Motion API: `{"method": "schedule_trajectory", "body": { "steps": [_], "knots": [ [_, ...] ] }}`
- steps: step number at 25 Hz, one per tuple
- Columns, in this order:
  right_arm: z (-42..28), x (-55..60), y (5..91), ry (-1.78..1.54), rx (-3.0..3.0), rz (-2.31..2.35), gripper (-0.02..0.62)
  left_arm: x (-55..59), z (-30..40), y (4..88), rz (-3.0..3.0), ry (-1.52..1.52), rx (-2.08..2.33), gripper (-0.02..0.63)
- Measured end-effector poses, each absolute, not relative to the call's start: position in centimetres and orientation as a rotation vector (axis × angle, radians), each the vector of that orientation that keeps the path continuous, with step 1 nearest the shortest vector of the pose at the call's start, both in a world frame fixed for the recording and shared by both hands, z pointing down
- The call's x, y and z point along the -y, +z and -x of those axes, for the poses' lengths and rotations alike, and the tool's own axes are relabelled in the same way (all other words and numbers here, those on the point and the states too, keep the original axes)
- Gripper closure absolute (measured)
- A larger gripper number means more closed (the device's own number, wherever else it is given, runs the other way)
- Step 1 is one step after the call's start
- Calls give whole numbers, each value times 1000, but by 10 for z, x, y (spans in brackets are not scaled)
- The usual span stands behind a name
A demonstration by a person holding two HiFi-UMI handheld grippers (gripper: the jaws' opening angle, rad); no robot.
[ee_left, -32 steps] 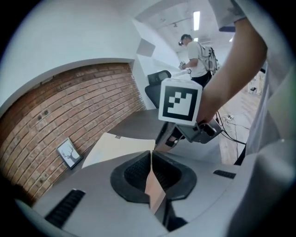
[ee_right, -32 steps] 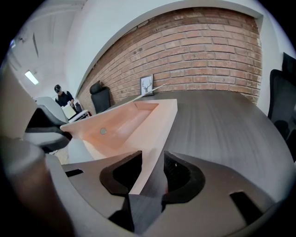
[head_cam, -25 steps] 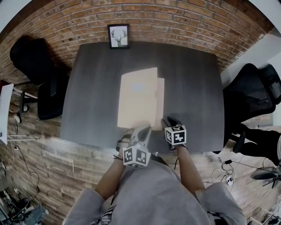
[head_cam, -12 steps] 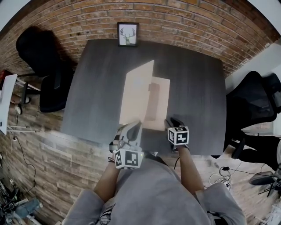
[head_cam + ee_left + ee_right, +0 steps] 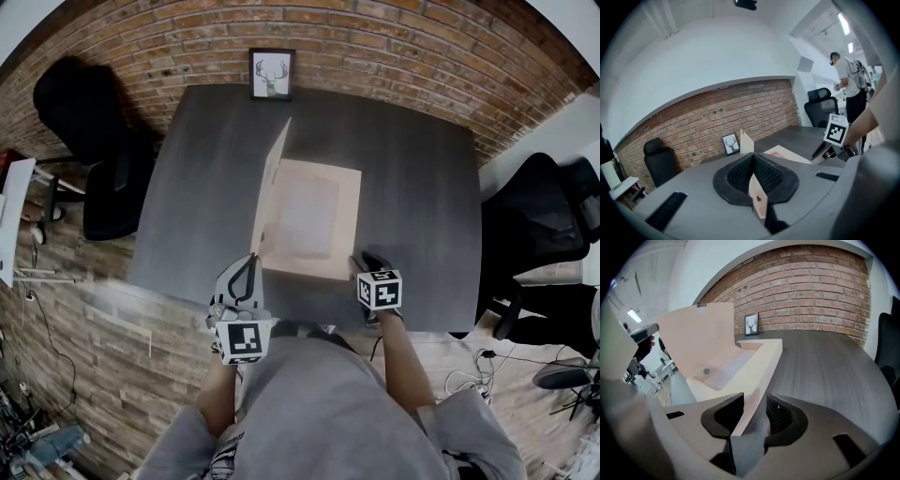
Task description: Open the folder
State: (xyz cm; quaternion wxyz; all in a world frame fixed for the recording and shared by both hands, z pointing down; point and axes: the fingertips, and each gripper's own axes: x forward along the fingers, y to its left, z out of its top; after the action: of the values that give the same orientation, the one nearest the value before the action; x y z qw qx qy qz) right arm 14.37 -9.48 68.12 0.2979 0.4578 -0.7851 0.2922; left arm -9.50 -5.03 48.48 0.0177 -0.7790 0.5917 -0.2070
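Beige card folder (image 5: 309, 220) lies at the middle of the dark wood-grain desk (image 5: 412, 178), thin cover standing upright. Your left hand-held gripper (image 5: 247, 270) pinches that cover's near edge; your right hand-held gripper (image 5: 363, 262) clamps the flat lower leaf.

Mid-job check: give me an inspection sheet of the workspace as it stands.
Surface: dark table, wood-grain top.
Job's things: folder lying flat; its cover stands about upright on the left side.
Clutter: framed deer picture at the far edge.
Grippers: left gripper shut on the cover's edge; right gripper shut on the folder's near right corner.
Cables: loose cables on the floor, right.
Surroundings: brick wall, black chairs either side.
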Motion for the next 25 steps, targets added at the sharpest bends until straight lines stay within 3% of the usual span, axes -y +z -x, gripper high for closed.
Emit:
{"method": "schedule_trajectory", "body": {
  "steps": [25],
  "knots": [
    [-141, 94, 680, 735, 2045, -1160, 472, 52, 283, 549, 2141, -726, -2514, 604]
  ]
}}
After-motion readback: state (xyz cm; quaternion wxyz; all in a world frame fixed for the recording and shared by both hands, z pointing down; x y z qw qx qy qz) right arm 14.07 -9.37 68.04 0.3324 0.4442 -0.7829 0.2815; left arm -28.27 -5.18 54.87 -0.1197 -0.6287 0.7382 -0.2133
